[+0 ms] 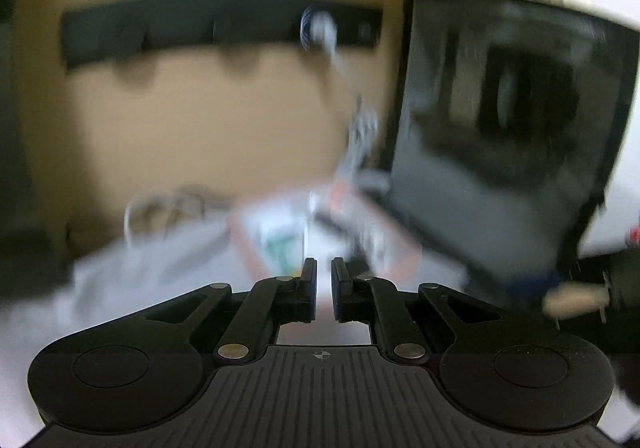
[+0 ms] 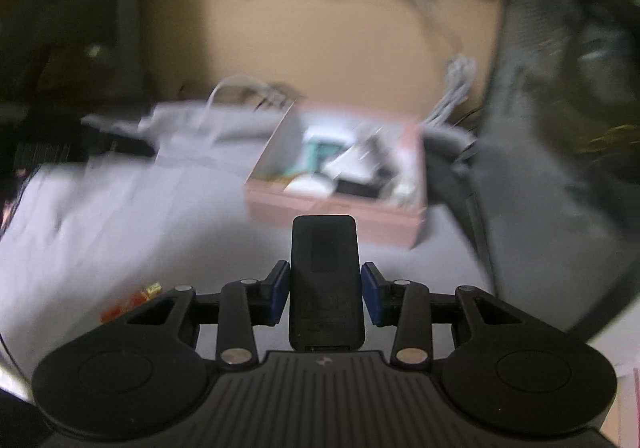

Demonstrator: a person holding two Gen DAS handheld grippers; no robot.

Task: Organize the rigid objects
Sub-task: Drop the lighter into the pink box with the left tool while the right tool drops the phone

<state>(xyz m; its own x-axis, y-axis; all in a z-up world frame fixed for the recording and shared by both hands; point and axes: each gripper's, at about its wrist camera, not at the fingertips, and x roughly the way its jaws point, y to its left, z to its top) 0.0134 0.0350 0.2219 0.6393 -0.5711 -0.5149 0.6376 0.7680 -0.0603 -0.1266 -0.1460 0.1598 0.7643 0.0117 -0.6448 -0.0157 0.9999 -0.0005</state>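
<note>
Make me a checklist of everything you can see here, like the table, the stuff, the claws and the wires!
Surface: pale grey cloth, blurred.
Job's things: flat black device in the right claw; pink box ahead, already holding several items.
Clutter: small orange pieces on the cloth near the right claw; grey bag with handles behind.
Claws: left claw shut, nothing in it; right claw shut on the device's sides.
Cables: white cable hanging down beside the box.
Surroundings: tan wall with a dark hook rail; dark screen at the right.
</note>
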